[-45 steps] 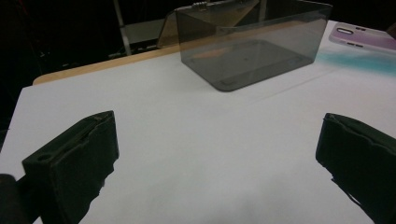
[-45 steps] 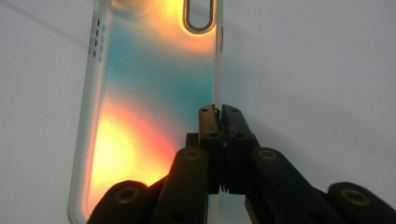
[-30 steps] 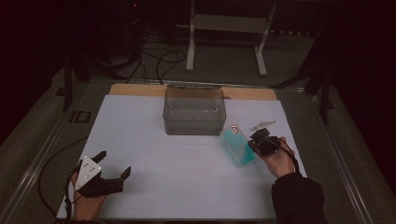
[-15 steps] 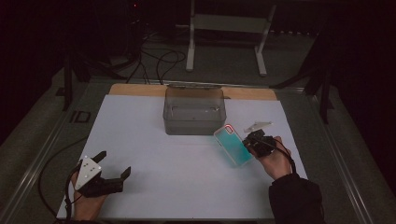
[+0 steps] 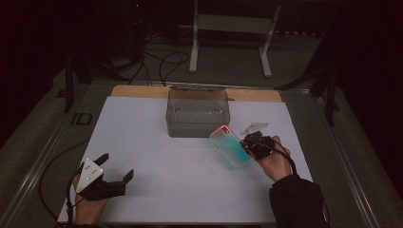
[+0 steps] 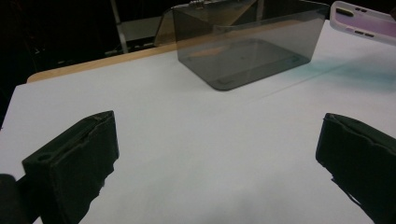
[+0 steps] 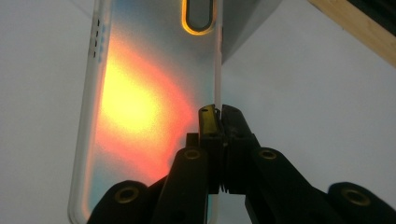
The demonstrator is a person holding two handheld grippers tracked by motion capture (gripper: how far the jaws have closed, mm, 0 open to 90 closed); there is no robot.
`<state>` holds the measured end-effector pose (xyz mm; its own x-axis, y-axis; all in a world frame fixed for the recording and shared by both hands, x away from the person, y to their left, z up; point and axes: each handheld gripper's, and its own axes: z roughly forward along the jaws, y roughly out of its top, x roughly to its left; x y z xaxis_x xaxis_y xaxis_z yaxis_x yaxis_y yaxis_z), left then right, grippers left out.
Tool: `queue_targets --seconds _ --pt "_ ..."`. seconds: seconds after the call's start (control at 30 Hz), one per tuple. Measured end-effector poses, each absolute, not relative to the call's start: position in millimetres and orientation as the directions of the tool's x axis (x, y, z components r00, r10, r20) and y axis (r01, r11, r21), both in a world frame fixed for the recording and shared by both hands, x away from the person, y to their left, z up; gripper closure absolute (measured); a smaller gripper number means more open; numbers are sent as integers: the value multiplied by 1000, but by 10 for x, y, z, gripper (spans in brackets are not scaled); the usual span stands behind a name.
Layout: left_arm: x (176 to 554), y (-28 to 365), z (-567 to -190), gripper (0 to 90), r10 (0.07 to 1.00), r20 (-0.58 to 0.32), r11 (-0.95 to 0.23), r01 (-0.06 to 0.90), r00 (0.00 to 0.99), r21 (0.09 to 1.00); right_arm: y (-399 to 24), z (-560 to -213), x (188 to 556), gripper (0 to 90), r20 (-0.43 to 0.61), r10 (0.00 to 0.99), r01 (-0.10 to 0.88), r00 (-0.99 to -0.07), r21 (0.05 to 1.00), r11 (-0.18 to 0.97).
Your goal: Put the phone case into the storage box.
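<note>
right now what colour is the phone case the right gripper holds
Translucent phone case, fading teal-blue to orange-red with a pinkish rim; clearest in the right gripper view.

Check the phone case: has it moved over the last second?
Yes. The phone case, pinched in the right gripper, has shifted left and toward the grey bin, now near its front right corner.

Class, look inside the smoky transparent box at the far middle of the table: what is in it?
Through the clear walls of the box, its bare floor shows, with nothing lying in it. The phone case, pinched by the right hand-held gripper, is outside the box; the far corners are dim.
</note>
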<state>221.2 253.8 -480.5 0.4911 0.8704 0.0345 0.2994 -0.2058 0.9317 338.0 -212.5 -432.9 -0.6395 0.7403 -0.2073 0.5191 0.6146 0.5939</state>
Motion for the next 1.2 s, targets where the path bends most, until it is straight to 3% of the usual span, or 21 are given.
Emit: queue_targets --seconds 0.7,1.2 --pt "2291 2531 -4684 1 861 -36 -151 322 508 935 -1860 -4213 3355 886 -264 662 420 -701 597 683" --pt "2418 2398 -4580 1 832 -43 -177 339 552 924 -1755 -4159 3319 886 -295 616 353 -730 609 710"
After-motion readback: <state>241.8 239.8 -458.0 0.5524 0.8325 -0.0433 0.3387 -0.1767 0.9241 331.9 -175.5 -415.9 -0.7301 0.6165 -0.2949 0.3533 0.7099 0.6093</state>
